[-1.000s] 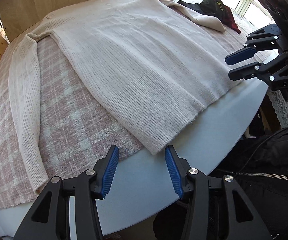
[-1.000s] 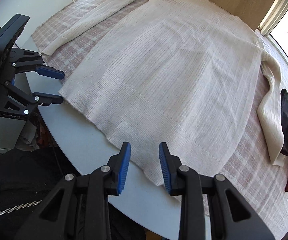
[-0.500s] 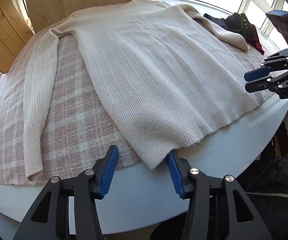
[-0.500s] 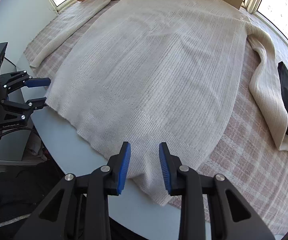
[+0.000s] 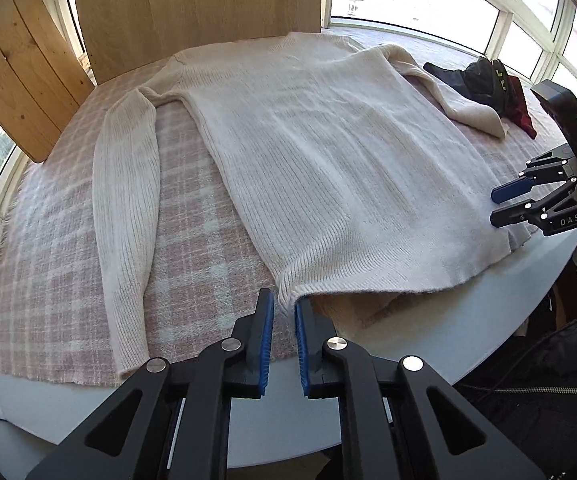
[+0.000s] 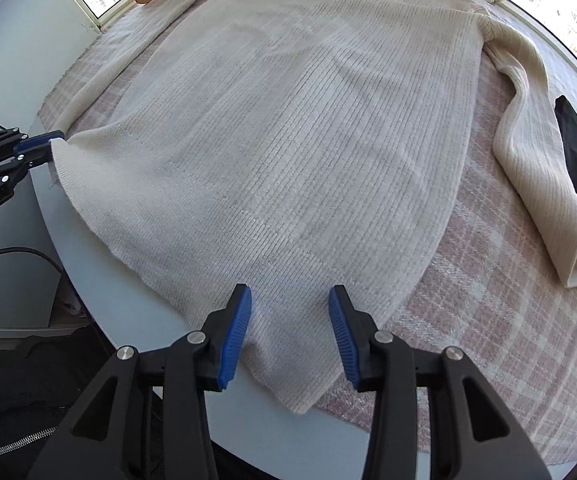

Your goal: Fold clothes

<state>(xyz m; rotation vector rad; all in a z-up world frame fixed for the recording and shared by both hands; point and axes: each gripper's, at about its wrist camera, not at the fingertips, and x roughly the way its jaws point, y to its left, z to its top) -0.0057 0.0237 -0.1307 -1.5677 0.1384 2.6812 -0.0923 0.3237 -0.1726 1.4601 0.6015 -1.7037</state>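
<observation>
Between the left gripper's (image 5: 284, 312) blue pads, which have just been closing, sits the near-left hem corner of the cream sweater (image 5: 328, 168), pinched and lifted off the plaid blanket (image 5: 192, 240). Further right, the right gripper (image 6: 290, 312) has just been widening; its jaws straddle the other hem corner without pressing it.

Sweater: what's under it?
Under the sweater lies a pink plaid cloth on a white table. The left gripper lifts one hem corner, exposing cloth beneath. Elsewhere the sweater hides what's below.
</observation>
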